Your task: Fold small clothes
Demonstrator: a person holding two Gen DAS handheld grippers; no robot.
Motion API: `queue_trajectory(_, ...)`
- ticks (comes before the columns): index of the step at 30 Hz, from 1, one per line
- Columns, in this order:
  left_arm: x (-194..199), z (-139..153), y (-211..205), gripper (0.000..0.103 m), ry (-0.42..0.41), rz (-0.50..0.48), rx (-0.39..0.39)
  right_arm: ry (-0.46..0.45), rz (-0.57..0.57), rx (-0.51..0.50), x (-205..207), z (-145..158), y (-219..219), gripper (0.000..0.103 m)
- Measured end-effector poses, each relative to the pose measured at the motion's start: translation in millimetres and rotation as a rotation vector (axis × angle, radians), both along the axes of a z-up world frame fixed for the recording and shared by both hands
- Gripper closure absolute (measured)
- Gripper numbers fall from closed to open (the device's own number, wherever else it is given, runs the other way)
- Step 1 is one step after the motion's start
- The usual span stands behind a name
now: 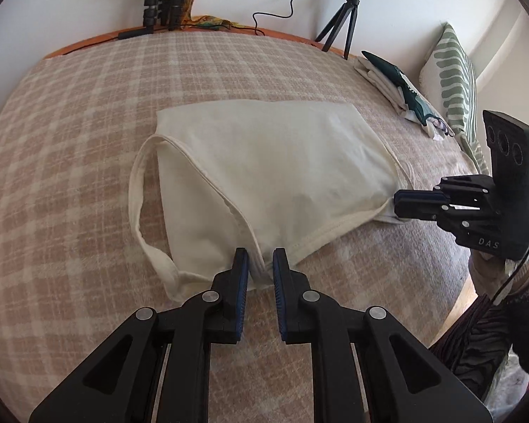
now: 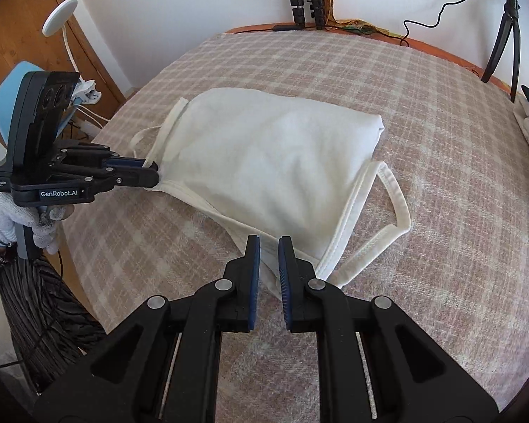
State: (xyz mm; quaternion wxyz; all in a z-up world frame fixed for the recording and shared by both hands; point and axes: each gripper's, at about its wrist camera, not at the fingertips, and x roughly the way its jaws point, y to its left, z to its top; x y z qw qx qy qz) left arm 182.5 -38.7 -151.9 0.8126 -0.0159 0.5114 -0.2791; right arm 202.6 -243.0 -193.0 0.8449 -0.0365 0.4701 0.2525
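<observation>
A cream tank top [image 1: 264,162] lies folded on the plaid blanket, also seen in the right wrist view [image 2: 264,162]. My left gripper [image 1: 261,264] is shut on its near shoulder corner; it shows from the side in the right wrist view [image 2: 151,176]. My right gripper [image 2: 268,257] is shut on the other shoulder corner; it shows in the left wrist view [image 1: 402,201]. One strap loop [image 1: 137,190] lies loose on the left, another strap loop [image 2: 388,211] on the right.
The plaid blanket [image 1: 88,112] covers the bed. A pile of folded clothes [image 1: 402,91] and a green striped pillow [image 1: 455,81] lie at the far right. A ring light tripod [image 1: 345,17] and more tripod legs [image 1: 162,7] stand behind the bed. A blue chair [image 2: 7,88] is at the left.
</observation>
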Motion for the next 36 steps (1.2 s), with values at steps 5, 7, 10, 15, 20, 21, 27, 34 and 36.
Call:
queue_trajectory(5,-29.9,7.2,7.7,0.091,0.014,-0.023,-0.037,0.012,-0.048,0.089,6.8,13.6,-30.6,0.083)
queue_trajectory(7,-34.0,24.6,8.1,0.091,-0.021,-0.027,-0.092,-0.003,-0.099,0.186,17.1,24.5,-47.6,0.058)
queue_trajectory(10,-29.0,46.9,-0.3,0.091,-0.104,-0.025,-0.114,-0.021,-0.181,0.291,38.4,30.6,-68.5,0.053)
queue_trajectory(15,-0.1,44.4,-27.1,0.091,-0.149,-0.008,-0.158,0.053,-0.324,0.42,79.2,9.1,-95.0,0.053)
queue_trajectory(20,11.4,19.1,-52.0,0.091,-0.131,-0.047,-0.138,0.159,-0.357,0.567,106.1,-14.6,-104.2,0.061)
queue_trajectory(21,12.9,15.0,-57.1,0.091,-0.129,-0.058,-0.125,0.174,-0.355,0.588,109.3,-17.7,-104.7,0.061)
queue_trajectory(27,13.9,5.0,-66.8,0.091,-0.119,-0.092,-0.121,0.241,-0.314,0.681,124.5,-32.4,-99.3,0.071)
queue_trajectory(34,12.9,-1.1,-71.8,0.091,-0.1,-0.123,-0.116,0.254,-0.333,0.664,141.0,-44.7,-85.4,0.092)
queue_trajectory(36,11.8,-3.0,-73.4,0.091,-0.11,-0.129,-0.106,0.224,-0.34,0.649,141.1,-42.1,-83.8,0.098)
